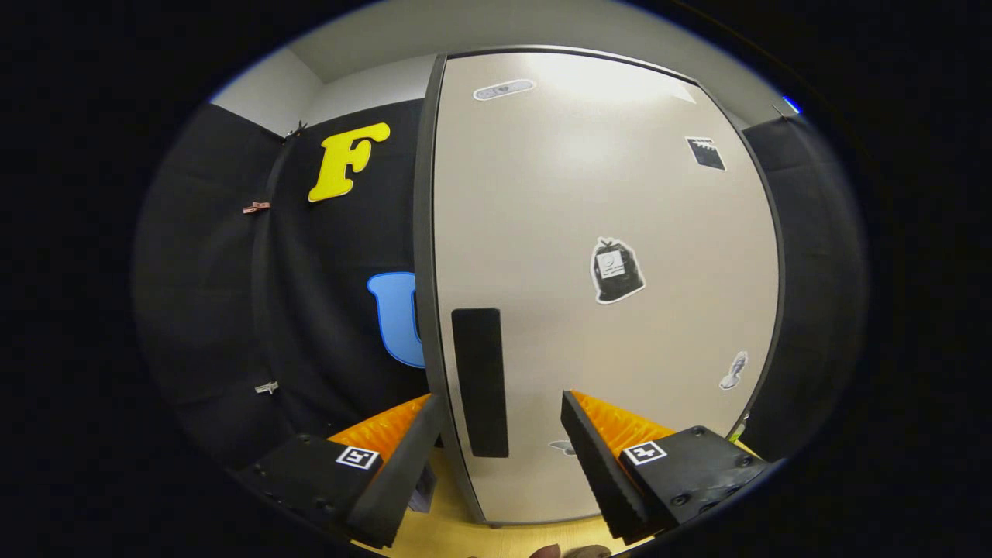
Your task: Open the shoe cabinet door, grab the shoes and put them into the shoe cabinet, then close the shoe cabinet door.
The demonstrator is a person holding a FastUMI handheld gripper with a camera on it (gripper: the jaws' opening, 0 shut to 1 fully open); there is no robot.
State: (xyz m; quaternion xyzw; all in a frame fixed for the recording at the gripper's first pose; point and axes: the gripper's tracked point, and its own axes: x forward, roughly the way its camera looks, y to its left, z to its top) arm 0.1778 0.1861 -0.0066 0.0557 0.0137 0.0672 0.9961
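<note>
Closed cabinet door (604, 256) blocks ahead; dark handle (480, 381) sits between parted gripper (504, 411) fingers; free gap left, by wall.

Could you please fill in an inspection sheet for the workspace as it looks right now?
Surface: pale wooden floor or board under the cabinet, bare where it shows.
Job's things: shoe cabinet door looks shut; its dark vertical handle sits near the left edge, between and just beyond the fingers. Shoes: nothing seen.
Clutter: several stickers on the door.
Grippers: gripper has its jaws open, either side of the handle, gripping nothing.
Cables: nothing seen.
Surroundings: black cloth wall beside the cabinet, small clips pinned on it; light ceiling above.
</note>
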